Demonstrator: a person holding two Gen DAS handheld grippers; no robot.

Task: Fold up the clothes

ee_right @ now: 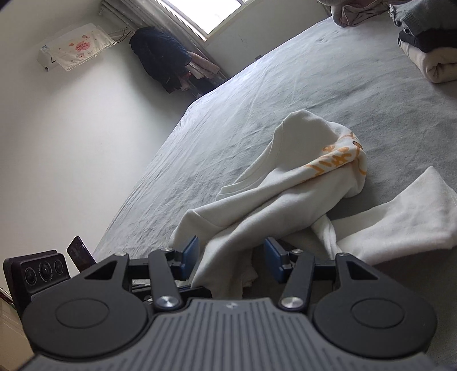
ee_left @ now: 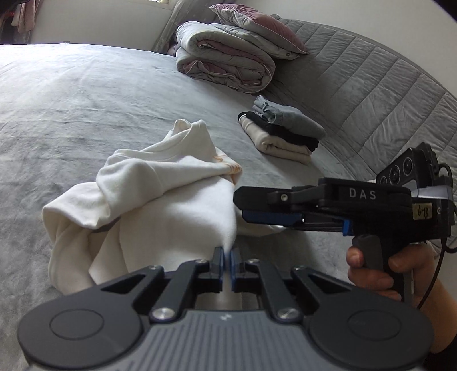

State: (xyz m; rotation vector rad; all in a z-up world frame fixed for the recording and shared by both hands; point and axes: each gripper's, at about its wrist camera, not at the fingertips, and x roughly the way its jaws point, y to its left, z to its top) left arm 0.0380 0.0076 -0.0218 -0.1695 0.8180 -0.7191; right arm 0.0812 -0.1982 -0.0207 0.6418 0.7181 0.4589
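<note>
A crumpled white sweatshirt (ee_left: 171, 182) (ee_right: 285, 182) with orange print lies on the grey bed sheet (ee_left: 71, 114) (ee_right: 228, 114). My left gripper (ee_left: 227, 256) is shut on a pinch of its near edge, and the cloth rises into the blue pads. My right gripper (ee_right: 231, 251) stands open; a fold of the sweatshirt runs between its fingers, and the pads do not press on it. In the left wrist view the right gripper (ee_left: 238, 207) comes in from the right, level, with its tips at the garment's right side and a hand (ee_left: 371, 274) on its handle.
A stack of folded clothes (ee_left: 282, 131) (ee_right: 428, 48) sits by the quilted grey headboard (ee_left: 371, 85). A rolled quilt (ee_left: 222, 62) and a pillow (ee_left: 257, 25) lie at the far end. Clothes hang (ee_right: 162, 57) by the window wall beyond the bed.
</note>
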